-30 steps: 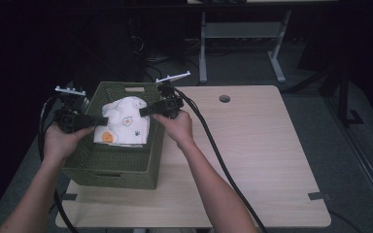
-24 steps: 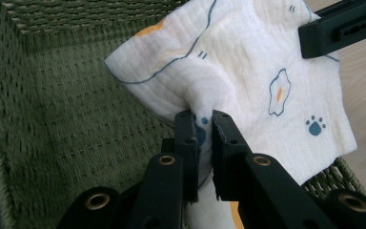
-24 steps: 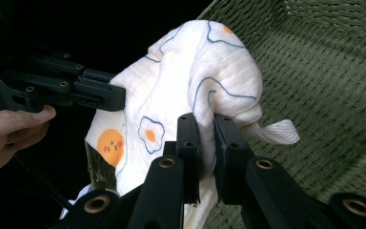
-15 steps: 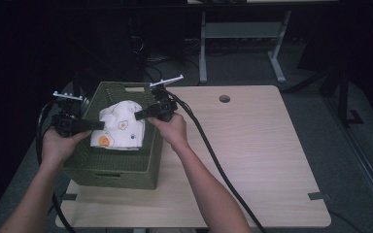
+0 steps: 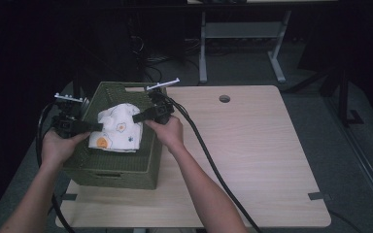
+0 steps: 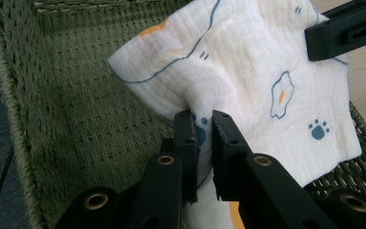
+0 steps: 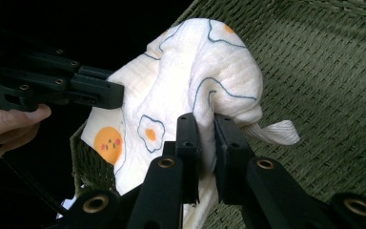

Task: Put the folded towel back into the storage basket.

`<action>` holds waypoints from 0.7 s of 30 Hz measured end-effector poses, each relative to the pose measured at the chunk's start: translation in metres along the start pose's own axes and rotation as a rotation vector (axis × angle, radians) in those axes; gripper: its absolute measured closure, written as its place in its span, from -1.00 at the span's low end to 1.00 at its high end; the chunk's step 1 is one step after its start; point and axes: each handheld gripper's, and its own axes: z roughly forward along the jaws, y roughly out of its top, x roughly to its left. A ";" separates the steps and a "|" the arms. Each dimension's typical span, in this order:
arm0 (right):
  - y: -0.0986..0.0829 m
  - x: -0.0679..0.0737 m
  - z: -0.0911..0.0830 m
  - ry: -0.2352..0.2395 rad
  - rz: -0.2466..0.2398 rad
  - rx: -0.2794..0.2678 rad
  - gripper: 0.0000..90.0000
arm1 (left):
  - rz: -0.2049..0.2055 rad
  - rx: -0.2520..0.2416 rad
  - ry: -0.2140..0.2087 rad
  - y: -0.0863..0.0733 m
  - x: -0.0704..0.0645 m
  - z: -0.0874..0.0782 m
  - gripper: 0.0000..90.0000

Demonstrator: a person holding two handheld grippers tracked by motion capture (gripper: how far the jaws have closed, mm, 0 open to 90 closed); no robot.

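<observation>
- Right hand-held gripper (image 7: 205, 125): black jaws pinch a fold of the white muslin cloth printed with fried eggs (image 7: 190, 81).
- Left hand-held gripper (image 7: 109, 95) grips the cloth's far edge.
- Green woven basket (image 7: 324, 71) lies behind.

A light wooden table (image 5: 272, 160) with a round hole (image 5: 224, 98) stands on grey floor (image 5: 243, 63).
</observation>
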 end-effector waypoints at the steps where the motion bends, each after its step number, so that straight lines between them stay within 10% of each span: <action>1: 0.000 -0.001 0.000 -0.001 0.002 -0.001 0.81 | 0.002 0.003 0.001 0.000 0.000 0.000 0.83; 6: -0.001 -0.003 0.001 -0.003 0.007 -0.006 0.78 | 0.009 0.009 0.013 0.002 0.000 0.004 0.82; 9: 0.000 -0.006 0.001 -0.049 0.021 -0.009 0.36 | 0.014 0.018 0.080 0.003 0.000 0.009 0.54; 21: -0.004 -0.009 -0.016 -0.070 0.027 -0.028 0.38 | 0.014 0.012 0.075 0.000 -0.004 0.010 0.52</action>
